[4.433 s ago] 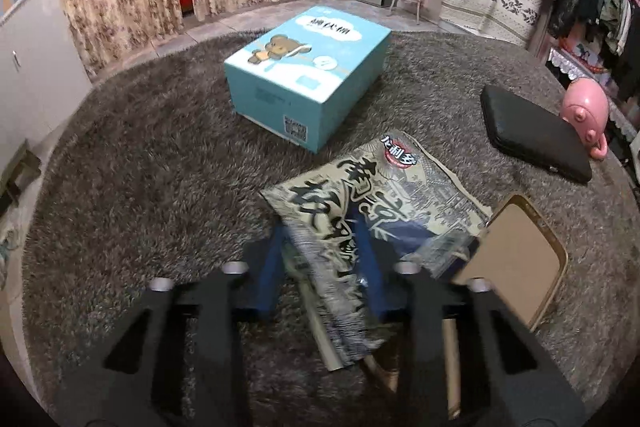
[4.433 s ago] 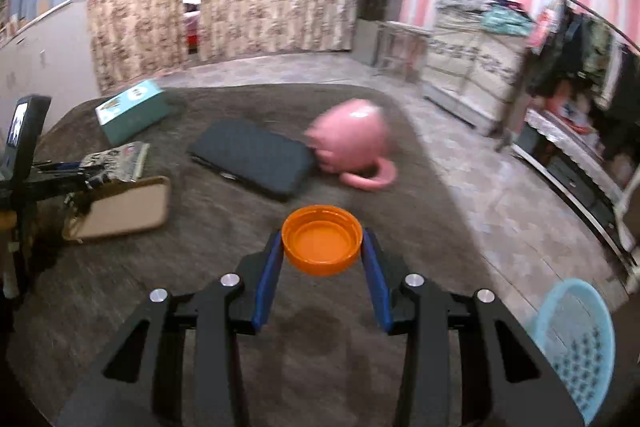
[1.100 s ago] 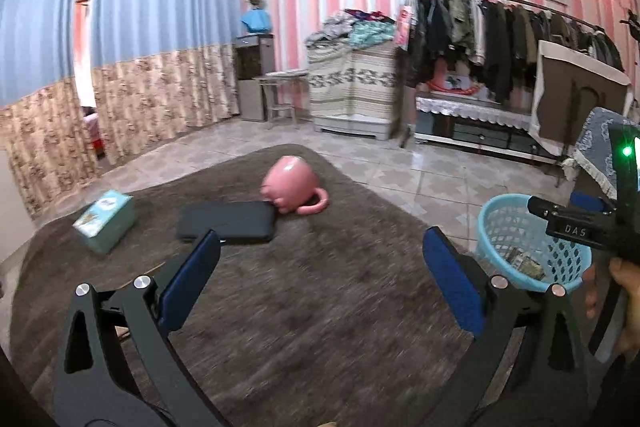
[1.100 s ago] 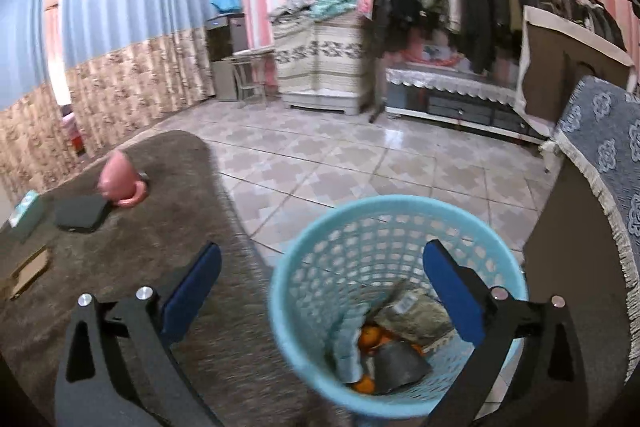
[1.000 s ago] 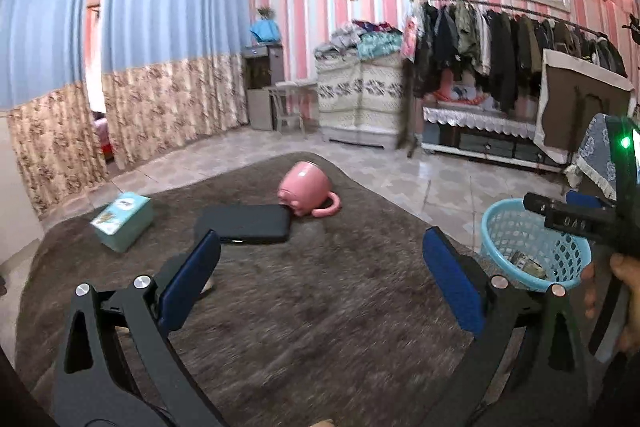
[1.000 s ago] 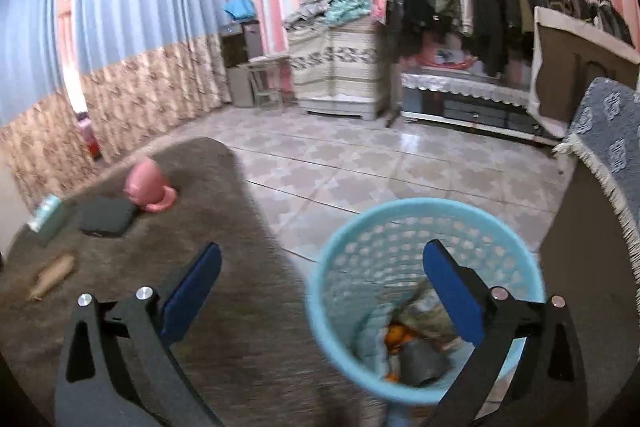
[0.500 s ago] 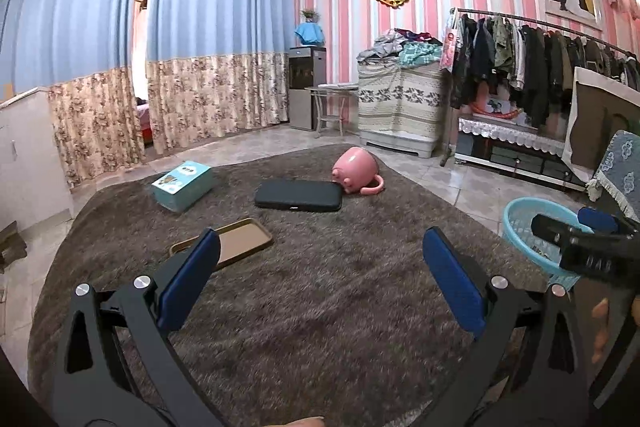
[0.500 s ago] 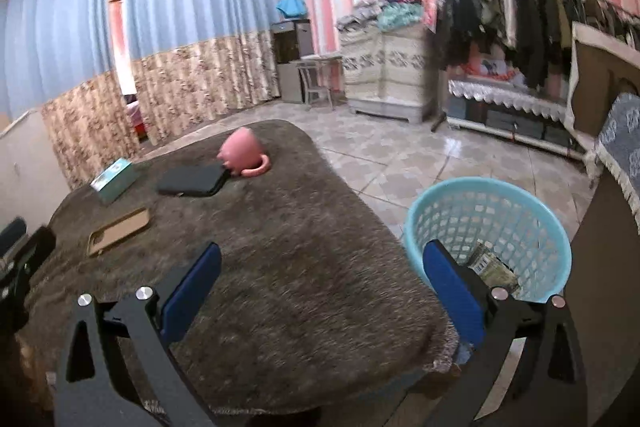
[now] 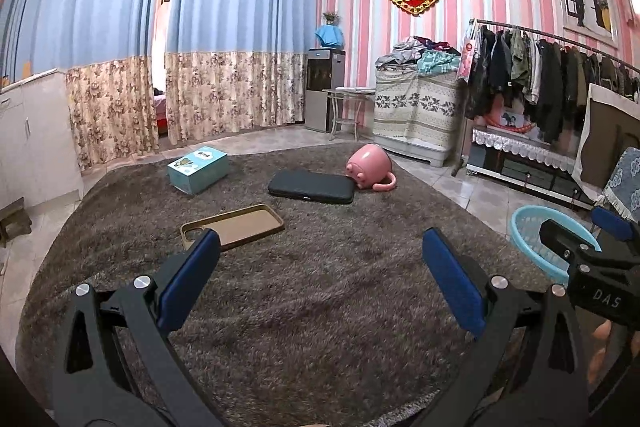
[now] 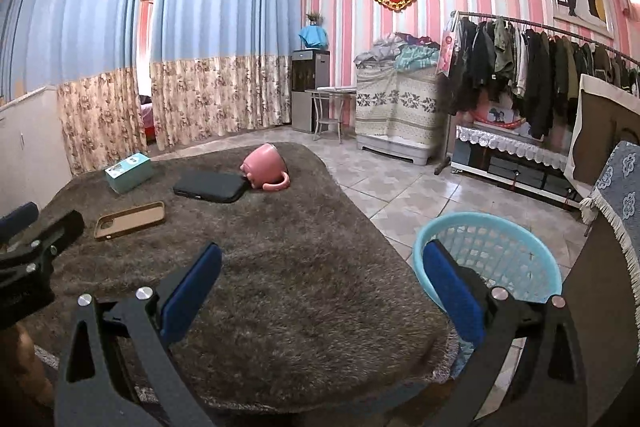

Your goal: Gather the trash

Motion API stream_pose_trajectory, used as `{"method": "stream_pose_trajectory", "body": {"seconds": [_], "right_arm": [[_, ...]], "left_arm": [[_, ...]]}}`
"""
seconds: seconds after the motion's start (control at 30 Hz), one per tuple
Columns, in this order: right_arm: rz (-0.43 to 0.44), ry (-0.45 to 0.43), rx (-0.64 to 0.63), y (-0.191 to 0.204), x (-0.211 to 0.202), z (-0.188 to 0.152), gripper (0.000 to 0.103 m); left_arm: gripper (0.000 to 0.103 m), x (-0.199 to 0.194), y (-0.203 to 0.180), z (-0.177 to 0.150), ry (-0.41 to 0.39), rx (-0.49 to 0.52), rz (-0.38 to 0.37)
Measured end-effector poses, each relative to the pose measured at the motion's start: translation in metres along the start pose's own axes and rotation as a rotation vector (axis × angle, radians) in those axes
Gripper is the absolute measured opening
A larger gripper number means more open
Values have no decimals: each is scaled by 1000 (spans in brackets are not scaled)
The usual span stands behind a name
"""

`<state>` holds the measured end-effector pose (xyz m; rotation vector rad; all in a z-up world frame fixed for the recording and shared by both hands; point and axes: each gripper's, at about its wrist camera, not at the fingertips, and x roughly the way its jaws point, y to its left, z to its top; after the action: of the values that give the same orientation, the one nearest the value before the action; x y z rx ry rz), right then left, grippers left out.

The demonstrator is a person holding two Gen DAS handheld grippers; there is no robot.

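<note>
A light blue plastic basket (image 10: 492,259) stands on the tiled floor to the right of the carpeted table; it also shows in the left wrist view (image 9: 536,235), partly hidden by the right gripper's body. Its contents are hidden from here. My left gripper (image 9: 320,279) is wide open and empty above the near part of the table. My right gripper (image 10: 320,291) is wide open and empty above the table's near right edge, with its right finger in front of the basket.
On the brown shaggy table cover (image 9: 320,307) lie a tan phone case (image 9: 236,223), a black pouch (image 9: 312,187), a tipped pink mug (image 9: 370,167) and a teal box (image 9: 198,169). A clothes rack (image 10: 540,75) and tiled floor (image 10: 392,195) are to the right.
Both grippers have pulled back from the basket and swung left toward the table. Earlier the left held a snack bag and the right an orange lid; both are now empty.
</note>
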<state>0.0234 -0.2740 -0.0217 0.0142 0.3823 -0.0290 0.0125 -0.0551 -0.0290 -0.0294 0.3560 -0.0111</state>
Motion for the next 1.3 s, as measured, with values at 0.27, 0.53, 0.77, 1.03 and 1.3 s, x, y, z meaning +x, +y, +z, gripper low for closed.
{"method": "stream_pose_trajectory", "body": {"seconds": [0.27,0.53,0.77,1.03,1.3], "right_arm": [[-3,4,-26,7,3,-3,99],[-1,-7,-48,13,2,-4,99],[-1,-8,-46,13,2,-3,99],[-7,-6,-53,15,3,0,99],[-7,-3,-51,16,3,-1,99]], "left_arm": [[98,-5,-1,4,-19,2,4],[98,-5,-1,5,-22,3,7],[98,-7,-3,8,-28,12,11],[98,-6,-3,9,-21,5,13],[98,-1,-3,9,-8,0,23]]}}
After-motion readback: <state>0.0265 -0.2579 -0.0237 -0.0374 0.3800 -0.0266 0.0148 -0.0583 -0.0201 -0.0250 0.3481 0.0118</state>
